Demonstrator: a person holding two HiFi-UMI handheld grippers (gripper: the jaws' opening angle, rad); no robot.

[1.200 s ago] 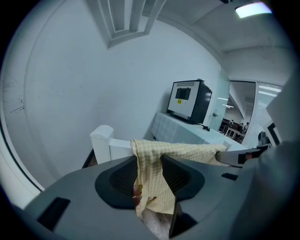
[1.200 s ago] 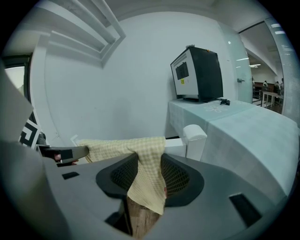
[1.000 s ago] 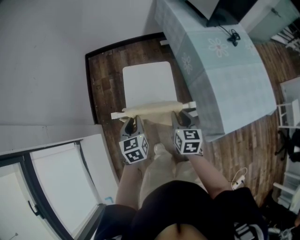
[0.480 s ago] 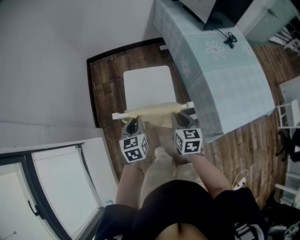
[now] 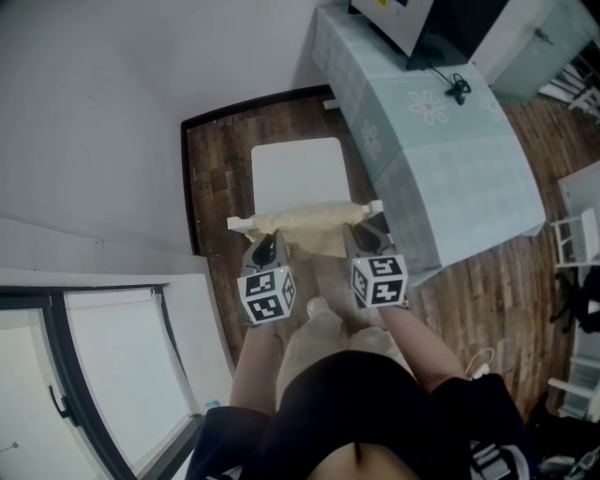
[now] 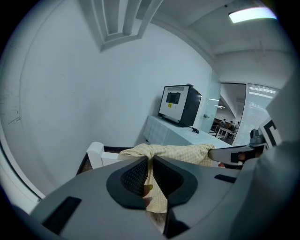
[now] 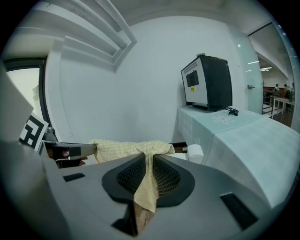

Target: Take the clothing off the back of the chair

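1. Clothing of soft, pale yellow, finely checked fabric is bunched into a long roll over the back rail of the white, flat-seated chair. Its long axis runs left to right.
2. The left hand-held gripper and the right hand-held gripper have just been closing. Each pinches a fold of the fabric between dark ribbed pads, one near each end.
3. To the right stands a surface draped in a pale teal flowered cover, bearing a boxy black monitor. Dark wooden floor lies beneath the chair.
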